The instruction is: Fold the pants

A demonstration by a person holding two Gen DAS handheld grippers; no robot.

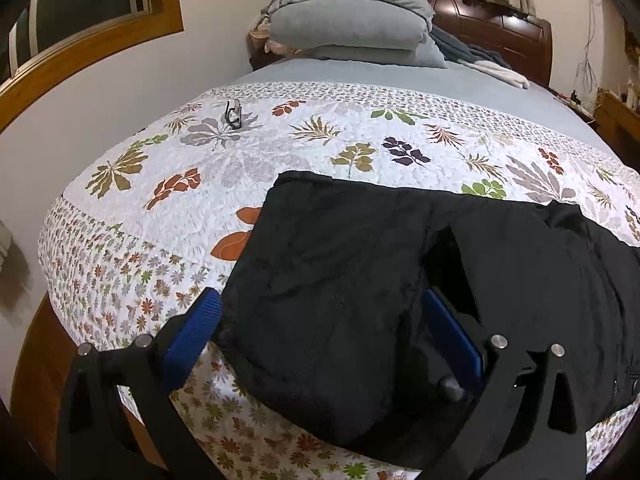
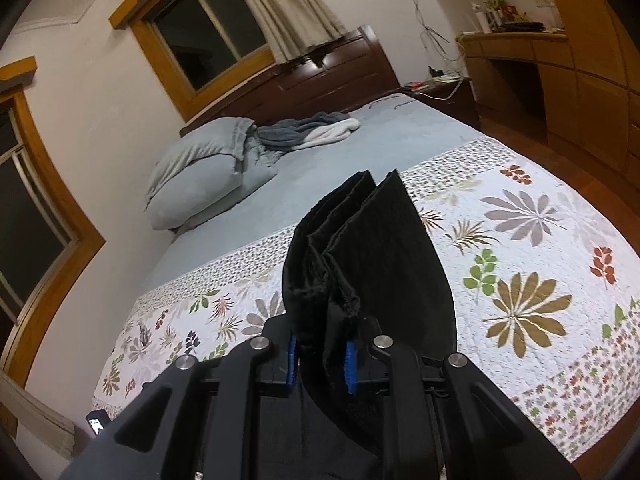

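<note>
The soft, limp black pants (image 2: 372,264) hang bunched in the right gripper (image 2: 322,364), jaws clamped on them, while the left gripper (image 1: 320,320), jaws wide apart, straddles the fabric edge at six o'clock on the bed (image 1: 160,184).

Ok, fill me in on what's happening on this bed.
A person is folding black pants on the quilt with two handheld grippers. The right gripper is shut on bunched layers of the fabric, whose ends stick up past its fingers. The left gripper stands wide open around the folded part near the bed's edge, not pinching it. Glasses lie farther up the quilt.
</note>
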